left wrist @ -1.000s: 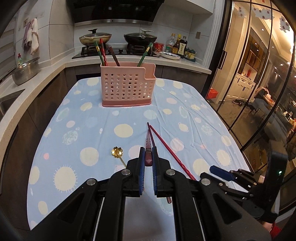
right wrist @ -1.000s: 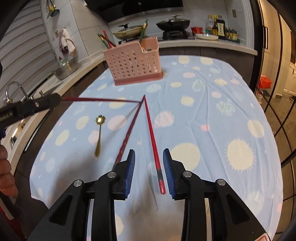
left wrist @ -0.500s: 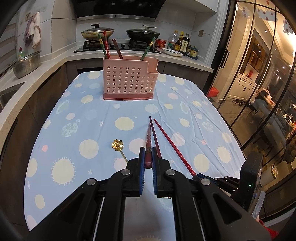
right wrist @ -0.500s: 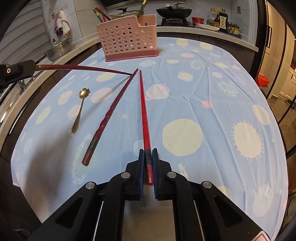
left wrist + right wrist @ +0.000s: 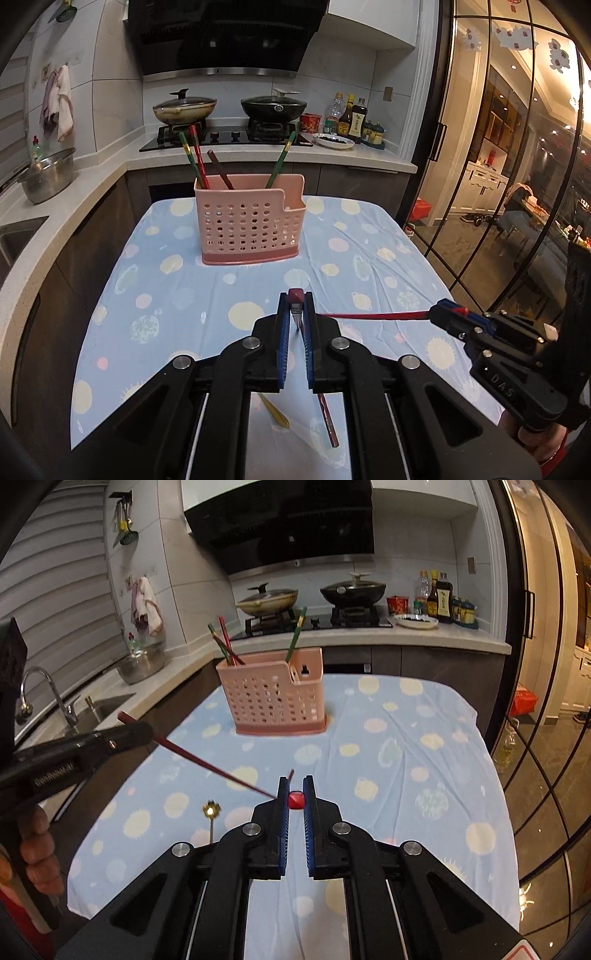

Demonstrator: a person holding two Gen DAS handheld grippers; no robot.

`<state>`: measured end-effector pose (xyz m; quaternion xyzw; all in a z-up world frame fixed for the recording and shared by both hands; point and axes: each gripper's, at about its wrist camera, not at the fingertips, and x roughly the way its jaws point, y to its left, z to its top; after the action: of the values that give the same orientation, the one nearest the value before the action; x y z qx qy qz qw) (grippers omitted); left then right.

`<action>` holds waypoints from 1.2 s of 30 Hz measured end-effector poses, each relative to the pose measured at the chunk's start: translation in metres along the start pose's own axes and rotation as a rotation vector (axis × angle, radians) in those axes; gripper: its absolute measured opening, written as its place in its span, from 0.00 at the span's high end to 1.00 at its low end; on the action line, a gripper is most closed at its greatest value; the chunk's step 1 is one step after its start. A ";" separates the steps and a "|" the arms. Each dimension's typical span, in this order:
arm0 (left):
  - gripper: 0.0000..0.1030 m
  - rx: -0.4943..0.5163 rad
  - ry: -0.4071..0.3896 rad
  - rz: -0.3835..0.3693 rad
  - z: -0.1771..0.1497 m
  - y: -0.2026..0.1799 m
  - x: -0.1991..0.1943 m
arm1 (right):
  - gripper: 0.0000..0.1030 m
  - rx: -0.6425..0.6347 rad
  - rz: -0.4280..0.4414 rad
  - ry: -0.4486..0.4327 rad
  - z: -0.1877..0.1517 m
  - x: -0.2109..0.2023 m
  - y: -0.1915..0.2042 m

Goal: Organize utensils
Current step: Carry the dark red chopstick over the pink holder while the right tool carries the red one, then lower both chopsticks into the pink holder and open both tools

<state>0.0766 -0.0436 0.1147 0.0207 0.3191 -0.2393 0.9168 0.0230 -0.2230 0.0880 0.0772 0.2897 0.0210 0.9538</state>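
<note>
Left gripper (image 5: 296, 312) pinches a dark-red chopstick (image 5: 296, 295) near its thick end; right gripper (image 5: 295, 795) clamps a red chopstick (image 5: 296, 799) likewise; both light, stiff, slippery; pink caddy (image 5: 249, 225) waits at twelve o'clock on the table (image 5: 166, 295).

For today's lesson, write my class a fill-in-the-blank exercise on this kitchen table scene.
1. Each gripper, left gripper and right gripper, is shut on a red ____.
2. The perforated utensil basket is coloured ____.
3. The gold spoon lies on the tablecloth to the ____ of the right gripper in its own view.
4. Behind the basket, ____ lidded pans sit on the stove.

Missing words: chopstick; pink; left; two
</note>
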 end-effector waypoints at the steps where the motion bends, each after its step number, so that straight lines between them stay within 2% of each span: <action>1: 0.93 0.007 -0.010 0.003 0.006 -0.001 0.002 | 0.93 0.001 0.007 -0.016 0.009 -0.001 0.000; 12: 0.93 0.031 -0.060 0.009 0.057 0.001 0.021 | 0.93 -0.018 0.018 -0.109 0.073 0.015 0.002; 20: 0.93 0.024 -0.122 -0.005 0.118 0.011 0.026 | 0.93 -0.008 0.044 -0.190 0.135 0.027 -0.001; 29: 0.93 0.034 -0.220 0.057 0.194 0.020 0.032 | 0.93 0.004 0.018 -0.273 0.219 0.057 -0.002; 36: 0.93 0.046 -0.242 0.105 0.232 0.032 0.052 | 0.93 0.026 -0.002 -0.269 0.252 0.092 -0.009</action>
<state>0.2593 -0.0819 0.2647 0.0292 0.1993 -0.1990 0.9591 0.2393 -0.2582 0.2426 0.0915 0.1597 0.0055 0.9829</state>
